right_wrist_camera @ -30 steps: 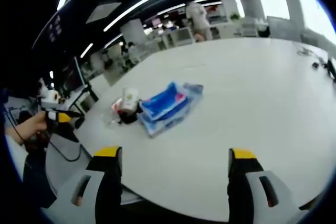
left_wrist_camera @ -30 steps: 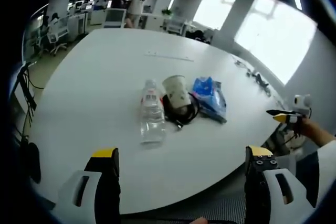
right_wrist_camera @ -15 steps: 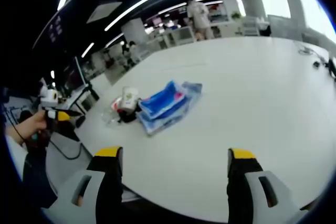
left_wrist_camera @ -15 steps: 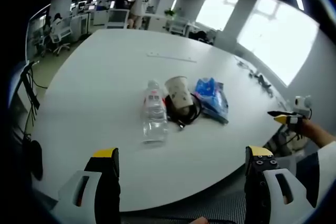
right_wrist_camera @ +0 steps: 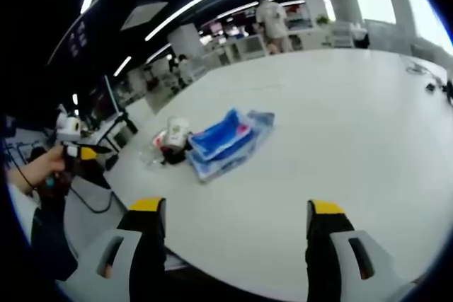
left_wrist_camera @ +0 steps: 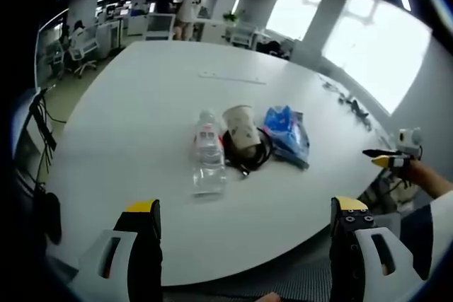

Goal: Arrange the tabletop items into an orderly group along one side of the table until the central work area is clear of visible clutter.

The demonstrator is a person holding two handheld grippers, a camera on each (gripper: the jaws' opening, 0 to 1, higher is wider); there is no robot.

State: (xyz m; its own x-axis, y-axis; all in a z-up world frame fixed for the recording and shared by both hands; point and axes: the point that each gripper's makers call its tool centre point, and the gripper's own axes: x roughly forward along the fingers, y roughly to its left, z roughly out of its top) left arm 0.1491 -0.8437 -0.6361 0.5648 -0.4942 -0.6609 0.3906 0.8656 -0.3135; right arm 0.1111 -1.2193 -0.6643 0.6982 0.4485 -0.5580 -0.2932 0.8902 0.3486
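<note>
Both grippers hang off the near edge of the large white surface (left_wrist_camera: 141, 104), each with its jaws spread wide and nothing between them, which suits a moment of sizing up the clutter before either commits to a reach. The left gripper (left_wrist_camera: 244, 235) looks straight across at the items, and the right gripper (right_wrist_camera: 231, 235) views the same cluster from further round the edge. The things to be tidied sit together a little in from the near edge: a clear plastic water bottle (left_wrist_camera: 207, 155) lies on its side, a paper cup (left_wrist_camera: 241, 126) lies tipped beside it, resting on what seems to be a coil of black cable (left_wrist_camera: 253, 158), though the fisheye makes that hard to confirm, and a blue plastic packet (left_wrist_camera: 287, 132) lies just beside the cup on the far side from the bottle. In the right gripper view the blue packet (right_wrist_camera: 225, 139) is nearest that gripper, with the cup (right_wrist_camera: 175, 132) beyond it. Because the items are already close together, the job looks barely begun, and it probably calls for shifting them one at a time toward an edge, the bottle being the likeliest to roll.
</note>
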